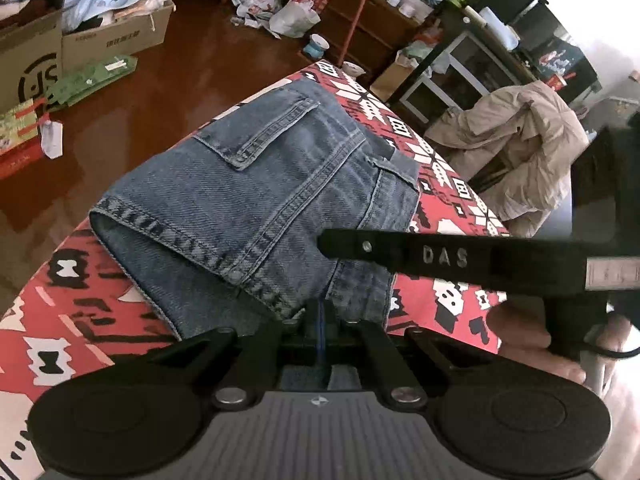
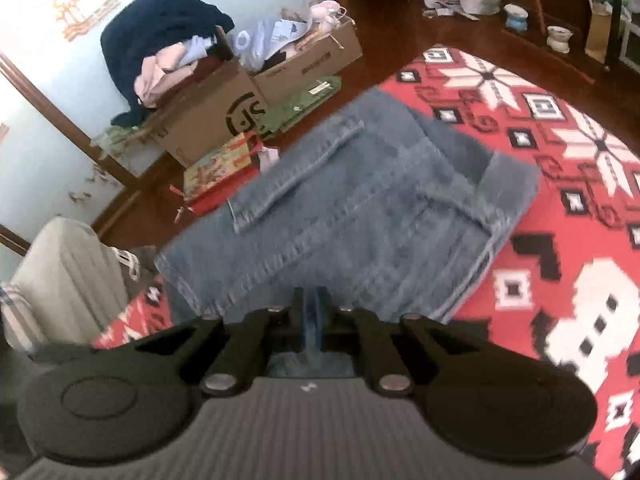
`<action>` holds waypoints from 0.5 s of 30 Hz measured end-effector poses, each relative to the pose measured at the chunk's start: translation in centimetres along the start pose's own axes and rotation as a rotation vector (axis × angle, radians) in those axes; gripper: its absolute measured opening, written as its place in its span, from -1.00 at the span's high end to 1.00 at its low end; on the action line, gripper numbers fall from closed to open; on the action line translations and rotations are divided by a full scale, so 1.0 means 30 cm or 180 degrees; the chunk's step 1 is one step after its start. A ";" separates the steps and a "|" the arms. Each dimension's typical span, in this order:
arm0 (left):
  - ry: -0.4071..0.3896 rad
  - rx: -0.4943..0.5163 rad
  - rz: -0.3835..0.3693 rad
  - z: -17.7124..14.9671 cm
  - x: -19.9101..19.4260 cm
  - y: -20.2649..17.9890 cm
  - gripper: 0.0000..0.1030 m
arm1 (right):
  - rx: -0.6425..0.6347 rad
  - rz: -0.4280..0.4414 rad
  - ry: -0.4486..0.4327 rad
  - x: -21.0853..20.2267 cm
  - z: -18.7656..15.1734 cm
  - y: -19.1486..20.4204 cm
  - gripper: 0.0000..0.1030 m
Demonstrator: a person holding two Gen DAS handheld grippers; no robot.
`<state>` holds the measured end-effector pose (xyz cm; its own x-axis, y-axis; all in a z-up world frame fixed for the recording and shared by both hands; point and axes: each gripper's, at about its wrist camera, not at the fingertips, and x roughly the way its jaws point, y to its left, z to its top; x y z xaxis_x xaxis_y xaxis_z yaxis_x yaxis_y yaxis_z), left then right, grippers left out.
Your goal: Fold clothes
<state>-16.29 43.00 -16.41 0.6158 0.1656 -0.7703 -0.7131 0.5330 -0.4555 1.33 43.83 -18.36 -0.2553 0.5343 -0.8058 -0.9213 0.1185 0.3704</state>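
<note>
In the left wrist view, the folded jeans [image 1: 260, 200] are seen lying on the red patterned cloth [image 1: 72, 320] that covers the table, directly ahead of the left gripper [image 1: 320, 320]. Its jaws are drawn fully together, and the near edge of the denim appears to be pinched between them, though the contact itself is partly hidden by the fingers. The bundle's long axis is judged to run from the near right, at the jaws, away to the far left, where a flap pocket [image 1: 264, 132] lies on top. The right gripper [image 1: 332, 246] is seen crossing from the right, its tip over the near right part of the denim; whether it touches cannot be told.

In the right wrist view, which is somewhat blurred, the jeans [image 2: 360, 208] again lie straight ahead on the cloth [image 2: 560, 240], the long axis slanting from the near left to the far right. The right gripper [image 2: 310, 320] is closed with no gap visible; blue is seen at the pads, but a grasp cannot be confirmed. Both grippers are thus placed at the same near edge, so the next fold would be carried away from them.
</note>
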 end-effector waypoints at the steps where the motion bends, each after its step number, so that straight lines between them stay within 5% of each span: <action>1: 0.0006 0.0021 0.0018 -0.004 -0.004 -0.005 0.95 | 0.0021 0.0005 -0.0026 -0.007 -0.016 -0.004 0.92; 11: -0.0153 0.0369 0.0107 -0.075 -0.149 -0.083 0.89 | 0.0448 -0.0153 -0.0388 -0.271 -0.228 -0.036 0.84; 14: -0.0210 0.0408 0.0119 -0.104 -0.204 -0.107 0.48 | 0.0579 -0.0323 -0.0540 -0.393 -0.298 -0.021 0.77; 15: -0.0232 0.0433 0.0138 -0.115 -0.222 -0.117 0.31 | 0.0602 -0.0408 -0.0575 -0.427 -0.323 -0.009 0.61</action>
<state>-19.03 37.17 -11.22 0.6117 0.2480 -0.7512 -0.6905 0.6307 -0.3541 1.99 28.85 -12.63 -0.0684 0.6434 -0.7625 -0.8672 0.3395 0.3643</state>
